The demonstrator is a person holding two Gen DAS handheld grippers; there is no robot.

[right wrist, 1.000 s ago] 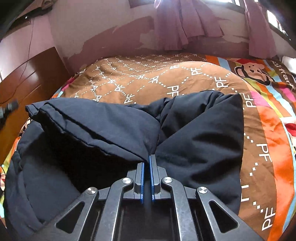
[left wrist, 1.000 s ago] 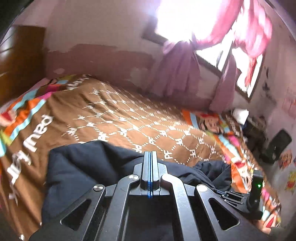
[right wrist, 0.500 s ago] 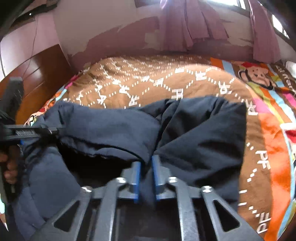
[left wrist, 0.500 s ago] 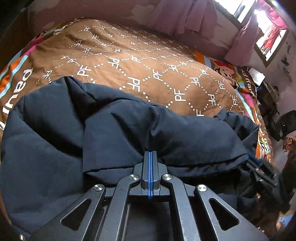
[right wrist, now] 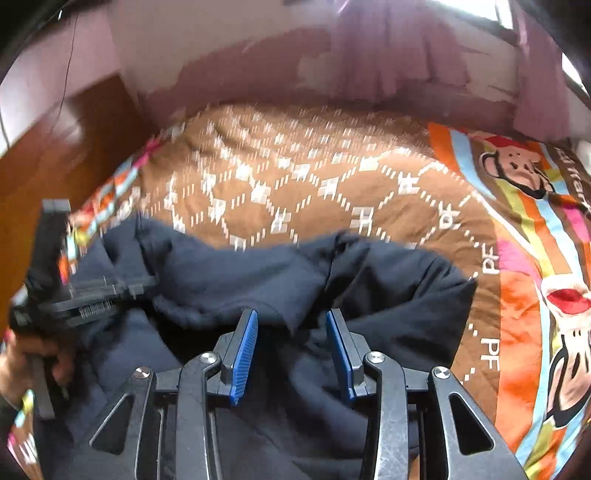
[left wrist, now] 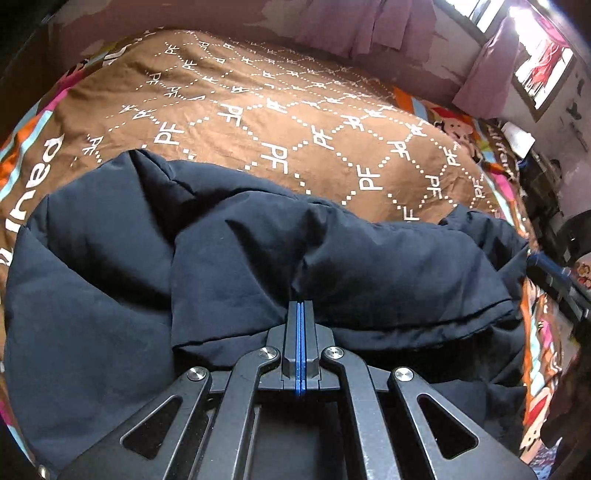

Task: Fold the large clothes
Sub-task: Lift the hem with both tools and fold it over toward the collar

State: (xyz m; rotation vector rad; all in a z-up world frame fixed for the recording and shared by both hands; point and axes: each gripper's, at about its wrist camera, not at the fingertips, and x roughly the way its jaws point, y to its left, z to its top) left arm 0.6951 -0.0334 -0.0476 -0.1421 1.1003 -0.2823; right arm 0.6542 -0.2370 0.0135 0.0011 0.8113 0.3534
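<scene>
A large dark navy padded jacket (left wrist: 258, 266) lies bunched on the bed, folded over on itself. My left gripper (left wrist: 300, 306) is shut on a fold of the jacket at its near edge. In the right wrist view the jacket (right wrist: 388, 306) lies in front of my right gripper (right wrist: 291, 325), which is open with its blue pads apart; the cloth sits between and below them, not pinched. The left gripper (right wrist: 92, 295) also shows at the left of the right wrist view, held in a hand and gripping the jacket's edge.
The bed carries a brown quilt (left wrist: 295, 122) with white PF lettering and a striped cartoon-monkey border (right wrist: 517, 173). A wooden headboard (right wrist: 55, 155) stands at the left, purple curtains (left wrist: 369, 26) and a window at the back, dark clutter (left wrist: 546, 192) by the bed's right side.
My right gripper has opened and let go of the jacket fold. My left gripper stayed shut on the jacket and brought its fold down onto the bed.
</scene>
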